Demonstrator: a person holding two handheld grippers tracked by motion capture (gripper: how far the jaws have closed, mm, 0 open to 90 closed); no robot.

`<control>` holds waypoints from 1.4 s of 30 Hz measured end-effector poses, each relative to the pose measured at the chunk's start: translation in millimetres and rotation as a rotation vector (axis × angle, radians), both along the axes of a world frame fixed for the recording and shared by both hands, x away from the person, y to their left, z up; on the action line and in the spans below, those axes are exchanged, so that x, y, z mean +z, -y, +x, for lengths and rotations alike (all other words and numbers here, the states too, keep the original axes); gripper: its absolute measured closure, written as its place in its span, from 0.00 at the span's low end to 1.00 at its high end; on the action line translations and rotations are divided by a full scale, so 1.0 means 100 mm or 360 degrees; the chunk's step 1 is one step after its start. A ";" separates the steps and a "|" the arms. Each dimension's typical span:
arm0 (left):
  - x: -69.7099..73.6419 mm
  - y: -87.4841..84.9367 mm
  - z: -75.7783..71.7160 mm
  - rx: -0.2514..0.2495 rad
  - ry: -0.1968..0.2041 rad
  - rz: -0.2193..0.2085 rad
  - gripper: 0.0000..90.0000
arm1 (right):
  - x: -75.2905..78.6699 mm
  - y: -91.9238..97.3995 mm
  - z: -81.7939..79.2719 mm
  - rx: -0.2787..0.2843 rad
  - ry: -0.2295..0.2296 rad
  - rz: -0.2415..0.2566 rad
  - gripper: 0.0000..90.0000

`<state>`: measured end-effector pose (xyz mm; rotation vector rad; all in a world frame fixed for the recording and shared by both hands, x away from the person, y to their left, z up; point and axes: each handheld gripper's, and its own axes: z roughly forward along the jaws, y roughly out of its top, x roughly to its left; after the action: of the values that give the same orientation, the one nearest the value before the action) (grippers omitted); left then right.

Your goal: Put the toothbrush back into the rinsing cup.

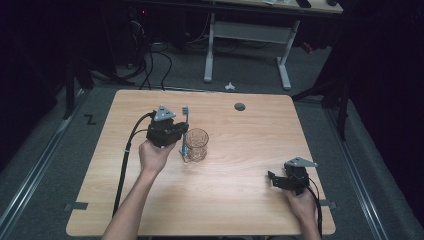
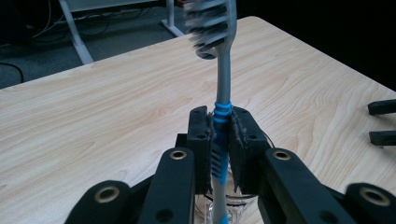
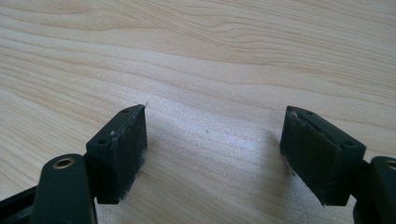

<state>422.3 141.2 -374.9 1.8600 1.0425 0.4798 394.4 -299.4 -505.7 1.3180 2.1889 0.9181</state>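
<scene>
A grey and blue toothbrush [image 2: 223, 84] stands between the pads of my left gripper [image 2: 219, 140], which is shut on its blue-ribbed handle, bristle head up. In the high view the left gripper [image 1: 181, 134] holds the toothbrush [image 1: 185, 131] just left of a clear ribbed glass [image 1: 196, 144] near the table's middle. Part of the glass [image 2: 233, 205] shows below the jaws in the left gripper view. My right gripper [image 1: 270, 179] rests near the table's front right, open, with bare wood between its pads [image 3: 130, 140].
The wooden table [image 1: 240, 200] has a round grommet hole [image 1: 240, 106] at the back. A white desk frame [image 1: 245, 40] and cables stand on the floor beyond. The right gripper's jaw tips [image 2: 382, 121] show at the right edge of the left gripper view.
</scene>
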 end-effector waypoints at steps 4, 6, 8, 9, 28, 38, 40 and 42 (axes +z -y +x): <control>-0.02 -0.01 -0.01 0.0001 -0.0005 -0.0002 0.89 | 0.00 0.00 0.00 0.0000 0.0000 0.0000 0.26; -0.02 -0.02 -0.03 0.0004 -0.0003 -0.0004 0.89 | 0.00 0.00 0.00 -0.0001 -0.0001 0.0001 0.26; -0.03 -0.03 -0.04 0.0005 -0.0006 -0.0005 0.89 | 0.00 0.00 0.00 -0.0001 -0.0001 0.0001 0.26; -0.03 -0.03 -0.04 0.0005 -0.0007 -0.0004 0.89 | 0.00 0.00 0.00 -0.0001 -0.0001 0.0001 0.26; -0.13 -0.05 -0.14 0.0004 -0.0030 0.0009 0.88 | 0.00 0.00 0.00 -0.0001 0.0000 0.0000 0.26; -0.18 -0.03 -0.18 0.0002 -0.0028 0.0045 0.88 | 0.00 0.00 0.00 -0.0001 -0.0001 0.0001 0.26; -0.20 -0.03 -0.19 0.0004 -0.0032 0.0049 0.88 | 0.00 0.00 0.00 -0.0001 0.0000 0.0000 0.26; -0.22 -0.03 -0.19 0.0007 -0.0033 0.0058 0.88 | 0.00 0.00 0.00 -0.0002 0.0000 0.0000 0.26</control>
<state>403.3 144.2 -396.8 1.8990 1.0582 0.4860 394.3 -299.3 -505.8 1.3192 2.1881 0.9179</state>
